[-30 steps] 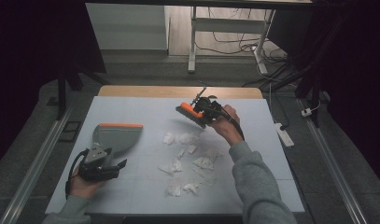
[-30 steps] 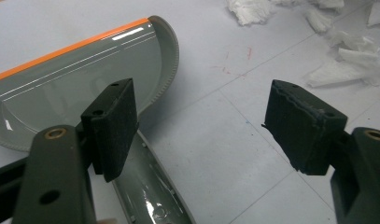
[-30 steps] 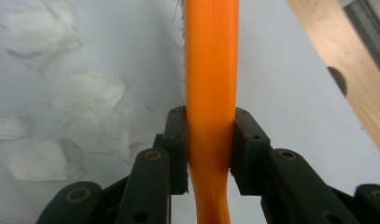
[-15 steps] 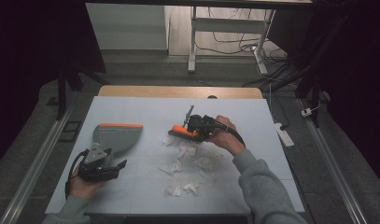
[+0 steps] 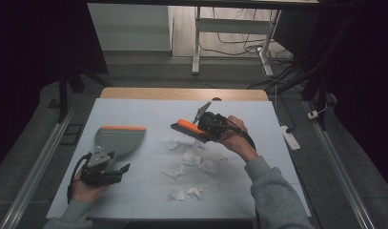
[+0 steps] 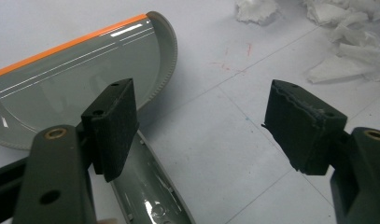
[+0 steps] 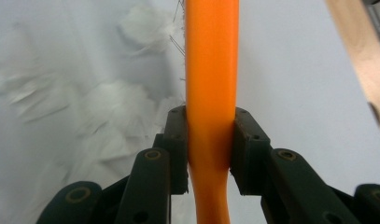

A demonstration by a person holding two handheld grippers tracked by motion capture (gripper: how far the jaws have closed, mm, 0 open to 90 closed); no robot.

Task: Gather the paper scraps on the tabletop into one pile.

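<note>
Just ahead of our left tongs (image 6: 201,135), which gape released, the grey dustpan (image 5: 117,138) lies with nothing in it, its handle under one jaw. Our right tongs (image 7: 210,144) clench the orange brush (image 5: 189,128), held low over paper scraps (image 5: 194,157) on the tabletop (image 5: 148,109), wrist bent leftward.

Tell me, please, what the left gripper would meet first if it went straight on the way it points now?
Probably bare table between its open jaws, with the grey dustpan just off to one side; depth is hard to judge.
</note>
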